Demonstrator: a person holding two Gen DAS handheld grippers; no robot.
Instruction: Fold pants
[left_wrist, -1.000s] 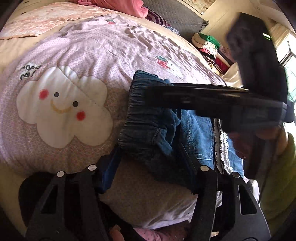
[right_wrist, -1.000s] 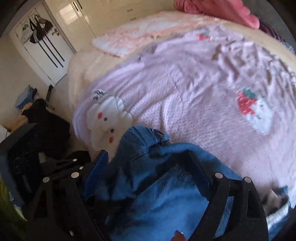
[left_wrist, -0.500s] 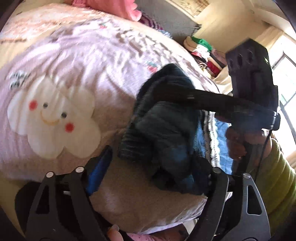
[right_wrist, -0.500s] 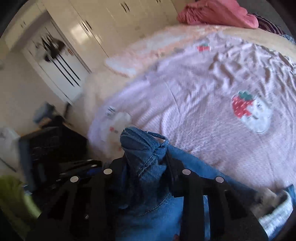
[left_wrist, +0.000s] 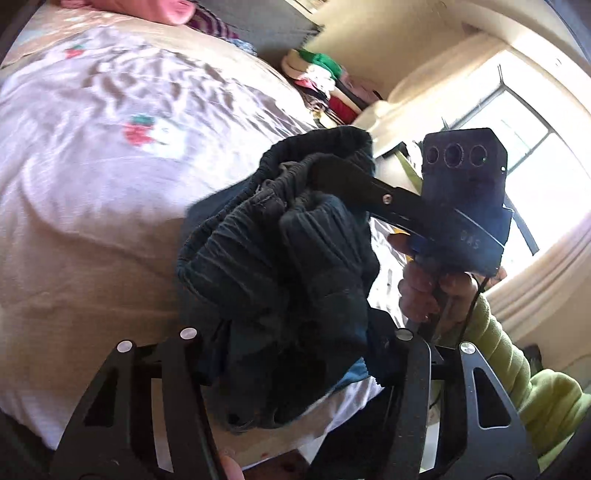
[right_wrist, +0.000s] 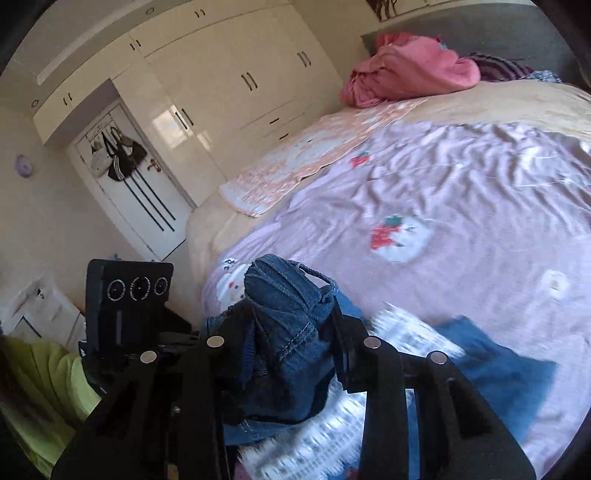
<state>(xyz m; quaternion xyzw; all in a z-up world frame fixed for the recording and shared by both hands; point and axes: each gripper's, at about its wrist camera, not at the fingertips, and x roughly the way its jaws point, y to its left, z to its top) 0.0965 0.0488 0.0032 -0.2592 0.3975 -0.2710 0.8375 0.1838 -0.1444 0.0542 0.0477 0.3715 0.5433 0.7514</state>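
both grippers are pinching the same pants (right_wrist: 284, 332) at the gathered waistband, holding the bunch lifted above the near edge of the bed (right_wrist: 461, 192). right gripper (right_wrist: 277, 347) is pressed together on a wad of blue denim; left gripper (left_wrist: 295, 369) is closing on the dark ribbed fold, though its tips are hidden by the cloth, so the grip is a judgement. pants are looking soft and floppy, moderately heavy for cloth, thick at the elastic band, so they are likely sagging and twisting between the two holds. better grips would probably be the two waistband corners, spread apart, not the middle wad. lace-trimmed leg ends (right_wrist: 491, 354) are trailing on the purple quilt (right_wrist: 424, 177), blurred. around: pink bundle (right_wrist: 410, 70) at the headboard, a peach blanket (right_wrist: 314, 155) far side, a pile of clothes (left_wrist: 325, 85) beside the bed. nothing is blocking the quilt's centre for laying out.
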